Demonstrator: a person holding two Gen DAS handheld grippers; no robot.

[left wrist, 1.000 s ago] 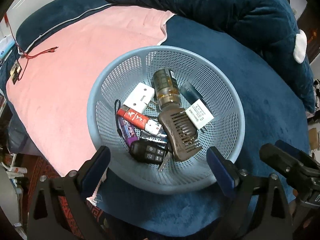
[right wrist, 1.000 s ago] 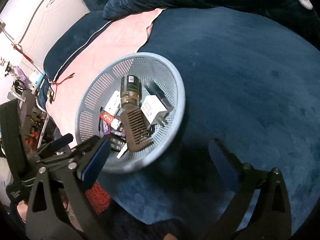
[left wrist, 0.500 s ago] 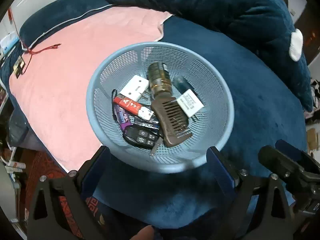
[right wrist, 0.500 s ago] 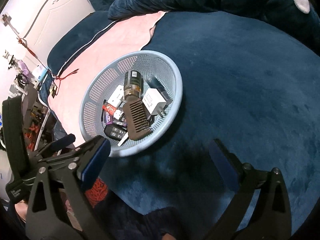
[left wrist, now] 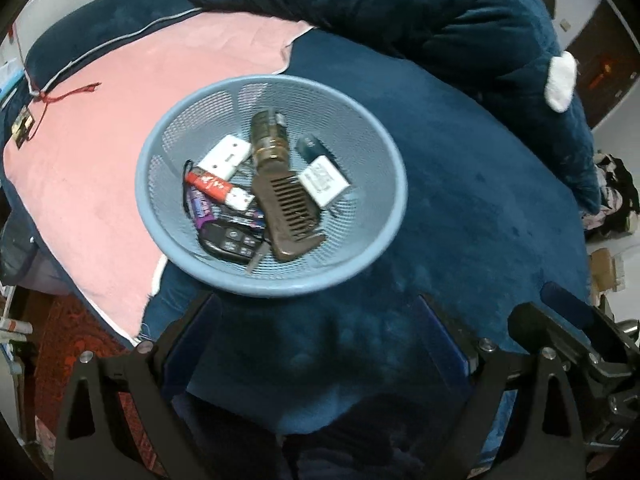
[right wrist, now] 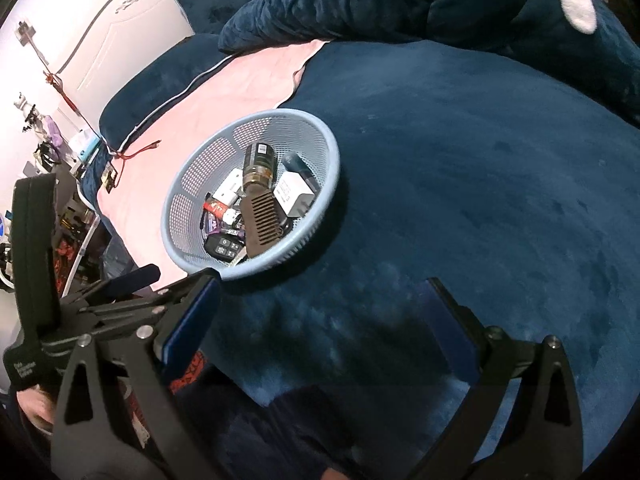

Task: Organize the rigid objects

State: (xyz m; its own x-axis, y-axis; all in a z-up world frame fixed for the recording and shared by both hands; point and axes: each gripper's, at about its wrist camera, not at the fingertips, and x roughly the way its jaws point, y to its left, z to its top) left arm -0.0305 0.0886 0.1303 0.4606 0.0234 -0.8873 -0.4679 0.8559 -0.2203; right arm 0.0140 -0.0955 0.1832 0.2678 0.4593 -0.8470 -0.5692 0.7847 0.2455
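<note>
While both grippers (left wrist: pixel 316 334) (right wrist: pixel 320 320) gape empty, pale-blue perforated plastic basket (left wrist: pixel 360 258) ahead looks light, stiff; pinch near rim.

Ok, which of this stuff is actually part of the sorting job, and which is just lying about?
Job:
basket
comb
bottle
key fob
red USB stick
white charger
white switch

Lying about:
pink towel
blue blanket
plush pillow
red cord
</note>
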